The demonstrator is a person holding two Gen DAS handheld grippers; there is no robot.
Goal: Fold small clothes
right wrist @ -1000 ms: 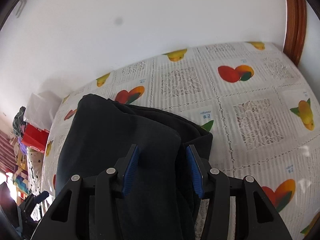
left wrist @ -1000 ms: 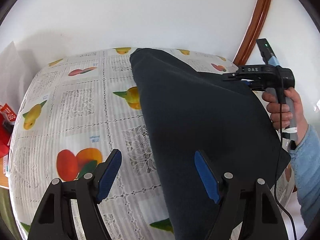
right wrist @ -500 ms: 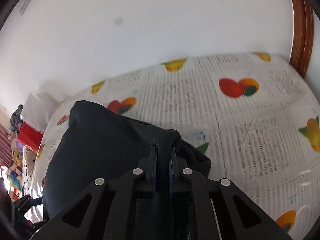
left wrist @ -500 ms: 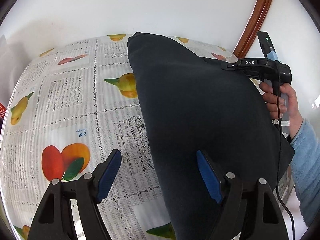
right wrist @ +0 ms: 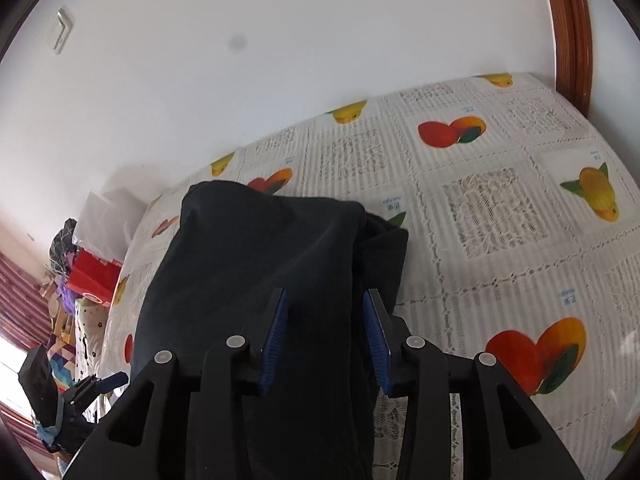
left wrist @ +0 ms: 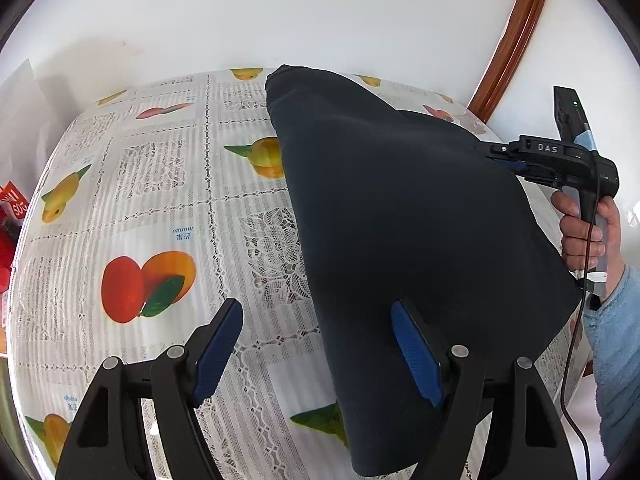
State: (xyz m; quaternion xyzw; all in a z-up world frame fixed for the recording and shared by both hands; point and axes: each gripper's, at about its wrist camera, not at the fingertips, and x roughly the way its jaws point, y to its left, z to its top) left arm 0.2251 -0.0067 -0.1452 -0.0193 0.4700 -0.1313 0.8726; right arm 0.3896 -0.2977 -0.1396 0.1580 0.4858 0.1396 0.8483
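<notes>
A dark navy garment (left wrist: 400,220) lies folded on the fruit-print tablecloth (left wrist: 160,200), its far corner near the wall. My left gripper (left wrist: 316,344) is open just above the near left edge, the right finger over the cloth and the left finger over bare table. In the right wrist view the garment (right wrist: 256,264) runs between the blue pads of my right gripper (right wrist: 326,336), whose jaws are opening. The pads stand apart from the fold. A hand (left wrist: 584,232) holds the right gripper (left wrist: 500,156) at the garment's right edge.
The table (right wrist: 500,200) stands against a white wall, with a brown wooden frame (left wrist: 508,40) at the right. A red bag (right wrist: 94,280) and white paper (right wrist: 108,216) sit past the table's left end. A light blue sleeve (left wrist: 616,360) is at the right edge.
The right gripper's jaws closed on the garment's fold half a second ago and have now parted again. The garment's right edge has settled lower. The left gripper stays open.
</notes>
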